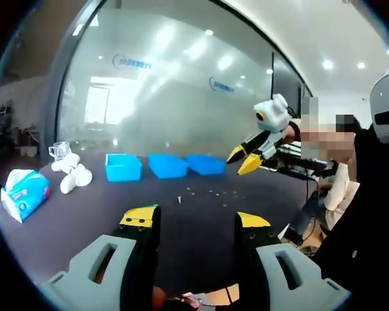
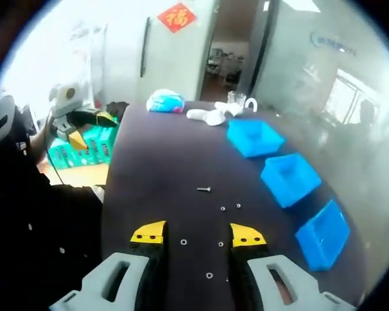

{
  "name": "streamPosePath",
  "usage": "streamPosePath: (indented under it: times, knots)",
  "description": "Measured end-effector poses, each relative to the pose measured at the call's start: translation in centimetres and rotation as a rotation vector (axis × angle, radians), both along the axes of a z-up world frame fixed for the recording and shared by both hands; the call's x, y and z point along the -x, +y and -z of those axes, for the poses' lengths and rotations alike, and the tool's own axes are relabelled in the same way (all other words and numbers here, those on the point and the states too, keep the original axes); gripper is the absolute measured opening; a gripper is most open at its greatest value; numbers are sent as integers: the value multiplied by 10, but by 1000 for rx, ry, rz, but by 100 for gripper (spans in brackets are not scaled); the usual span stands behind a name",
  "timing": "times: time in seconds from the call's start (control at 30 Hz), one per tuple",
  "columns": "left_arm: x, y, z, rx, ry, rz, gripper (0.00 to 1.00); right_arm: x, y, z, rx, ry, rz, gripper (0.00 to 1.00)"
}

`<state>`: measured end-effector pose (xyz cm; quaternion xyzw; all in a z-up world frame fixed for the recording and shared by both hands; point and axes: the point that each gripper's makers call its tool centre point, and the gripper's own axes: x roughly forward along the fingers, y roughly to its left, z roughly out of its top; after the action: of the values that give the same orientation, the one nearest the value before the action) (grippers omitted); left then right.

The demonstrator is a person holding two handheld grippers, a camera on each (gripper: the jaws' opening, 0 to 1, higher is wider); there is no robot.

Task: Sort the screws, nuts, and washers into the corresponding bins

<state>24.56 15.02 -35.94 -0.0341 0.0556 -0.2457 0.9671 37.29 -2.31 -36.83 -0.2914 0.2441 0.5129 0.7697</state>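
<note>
Two hand-held grippers hovered over a dark table (image 2: 155,162) scattered with small hardware. In the left gripper view, the left gripper (image 1: 198,223) rose from the bottom of the frame with its yellow-tipped jaws spread wide and nothing between them. The right gripper (image 1: 244,159) entered from the right of centre, its yellow tips close together in the air above the table; whether it held anything could not be told there. In the right gripper view, the right gripper (image 2: 198,234) stood at the bottom of the frame, jaws parted and empty, above the tabletop.

A screw (image 2: 203,189) lay alone near the centre of that frame. Below it, small washers or nuts (image 2: 183,242) were strewn between and around the jaws; too small to tell apart. Three blue bins (image 2: 290,178) ran in a diagonal row down the right side, from upper centre to lower right. In the left gripper view the same bins (image 1: 167,165) lined the far edge at mid-frame.

A tissue pack (image 1: 24,193) sat at left, with white pieces (image 1: 72,173) and a clear cup (image 1: 59,151) beside it.
</note>
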Motion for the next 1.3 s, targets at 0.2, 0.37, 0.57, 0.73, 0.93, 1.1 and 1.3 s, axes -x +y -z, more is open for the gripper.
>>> streamPosePath:
  times: [0.2, 0.37, 0.57, 0.73, 0.93, 1.1, 1.3]
  knots:
    - [2, 4, 0, 2, 2, -12, 44, -15, 13, 6, 36, 11, -20, 32]
    - [3, 11, -3, 5, 0, -28, 44, -18, 26, 13, 65, 18, -38, 32]
    - [2, 14, -3, 3, 19, -35, 44, -20, 39, 24, 127, 32, -76, 32]
    - [0, 13, -3, -4, 33, -37, 44, -22, 49, 31, 152, 47, -91, 32]
    - [-2, 11, -1, -15, 38, -39, 43, -21, 61, 43, 196, 59, -118, 32]
    - [0, 6, 2, -11, 45, -27, 43, -28, 69, 50, 218, 71, -124, 32]
    - [0, 7, 5, -14, 51, -29, 43, -35, 78, 57, 231, 87, -123, 32]
